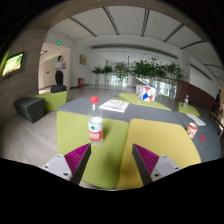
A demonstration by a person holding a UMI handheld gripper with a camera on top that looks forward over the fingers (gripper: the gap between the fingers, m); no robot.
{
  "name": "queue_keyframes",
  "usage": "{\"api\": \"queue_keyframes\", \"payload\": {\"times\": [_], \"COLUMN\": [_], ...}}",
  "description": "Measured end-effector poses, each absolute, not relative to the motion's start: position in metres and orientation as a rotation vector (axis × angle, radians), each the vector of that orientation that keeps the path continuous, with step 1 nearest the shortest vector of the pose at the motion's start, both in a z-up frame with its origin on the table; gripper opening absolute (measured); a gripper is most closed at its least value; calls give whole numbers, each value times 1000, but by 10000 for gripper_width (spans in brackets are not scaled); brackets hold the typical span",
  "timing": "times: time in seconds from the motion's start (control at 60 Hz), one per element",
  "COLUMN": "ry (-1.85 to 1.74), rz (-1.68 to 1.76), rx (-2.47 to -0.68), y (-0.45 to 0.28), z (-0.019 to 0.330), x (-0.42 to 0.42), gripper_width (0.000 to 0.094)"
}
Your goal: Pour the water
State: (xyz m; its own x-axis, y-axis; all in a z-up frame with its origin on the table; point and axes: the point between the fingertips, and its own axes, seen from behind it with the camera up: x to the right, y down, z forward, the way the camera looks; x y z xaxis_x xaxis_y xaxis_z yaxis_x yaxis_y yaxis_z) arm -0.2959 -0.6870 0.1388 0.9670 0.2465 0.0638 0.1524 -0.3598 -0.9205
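Approaching the bottle [96, 127] from this stance, you have the jaws [110, 160] spread wide and holding nothing; both pink pads [77, 155] show with a broad gap between them. The bottle, clear with a red cap and a red label, stands upright on the green surface [120, 150], just ahead of the fingers and nearer the left one than the right.

Risks noted:
- Off-centre approach. Driving straight forward would likely bring the left finger against the bottle's side and tip it before the jaws close.
- A tall, narrow bottle on a smooth surface would topple readily if nudged.
- No receiving vessel can be confirmed. A small red-and-white object [192, 129] stands well apart to the right, beyond the right finger; whether it is a cup I cannot tell.
- Papers [114, 105] lie beyond the bottle; spilled water could reach them.
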Motion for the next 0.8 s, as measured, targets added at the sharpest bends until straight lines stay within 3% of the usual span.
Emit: {"api": "queue_keyframes", "payload": {"times": [0.25, 0.483, 0.567, 0.6, 0.617, 0.633, 0.75, 0.8], "ry": [-240, -204, -210, -214, -216, -218, -217, -213], "rz": [146, 132, 121, 115, 108, 100, 113, 124], "rx": [-1892, -1915, -1901, -1891, -1887, -1880, -1849, -1844], "y": [-584, -511, -498, -495, -494, -492, -486, -485], "z": [120, 78, 71, 71, 70, 71, 70, 71], "x": [-382, -413, -422, -423, -422, -421, -420, -421], "gripper_width": [854, 839, 737, 613, 609, 523, 459, 383]}}
